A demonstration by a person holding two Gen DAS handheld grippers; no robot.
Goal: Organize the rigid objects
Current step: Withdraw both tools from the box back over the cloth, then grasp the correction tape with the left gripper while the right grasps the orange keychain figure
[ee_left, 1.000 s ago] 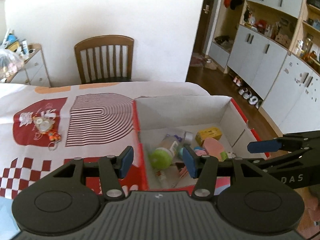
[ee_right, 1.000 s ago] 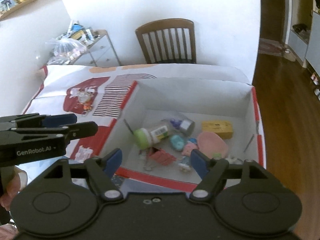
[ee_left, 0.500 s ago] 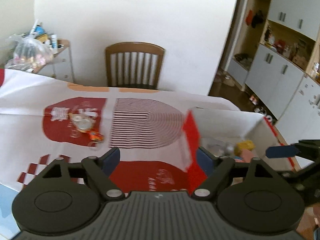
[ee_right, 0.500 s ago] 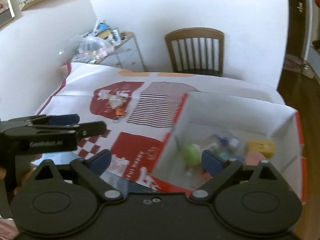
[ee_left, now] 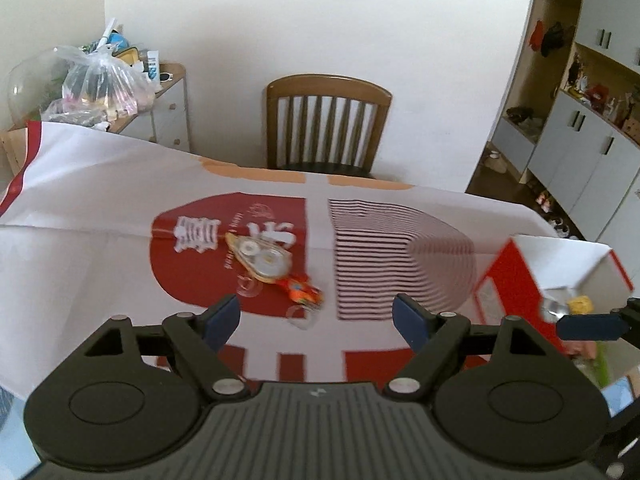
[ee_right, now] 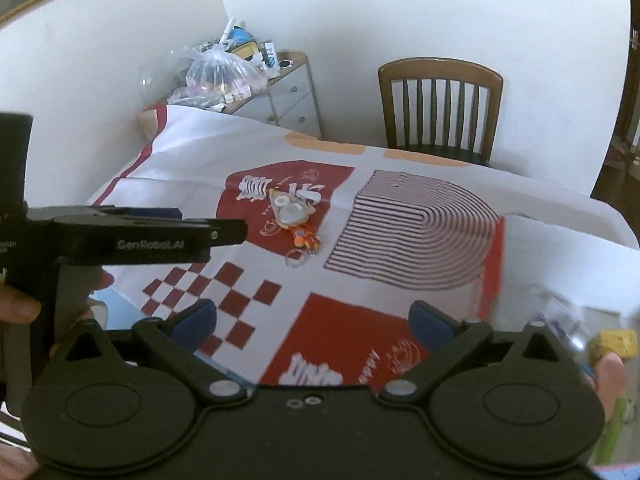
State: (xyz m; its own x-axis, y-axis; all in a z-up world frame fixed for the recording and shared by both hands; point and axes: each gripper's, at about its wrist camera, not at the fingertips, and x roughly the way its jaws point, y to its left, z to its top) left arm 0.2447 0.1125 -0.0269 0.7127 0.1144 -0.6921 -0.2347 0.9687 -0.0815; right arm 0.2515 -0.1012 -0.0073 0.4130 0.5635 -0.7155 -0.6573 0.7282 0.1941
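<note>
A clear correction-tape dispenser [ee_left: 262, 258] lies on the red patch of the tablecloth, also in the right wrist view [ee_right: 290, 209]. An orange keychain toy [ee_left: 300, 290] with clear rings lies just beside it, also in the right wrist view [ee_right: 305, 238]. A red-and-white cardboard box [ee_left: 520, 280] with several small items sits at the right, also in the right wrist view [ee_right: 494, 264]. My left gripper [ee_left: 316, 316] is open and empty, just short of the keychain. My right gripper [ee_right: 314, 322] is open and empty over the cloth.
A wooden chair [ee_left: 326, 124] stands at the table's far side. A drawer unit with a plastic bag [ee_left: 104, 88] is at the back left. Cabinets [ee_left: 580, 120] line the right wall. The left gripper's body [ee_right: 132, 236] crosses the right wrist view.
Both grippers have swung left, away from the box, and now face the dispenser and keychain on the cloth. Both stay open and empty.
</note>
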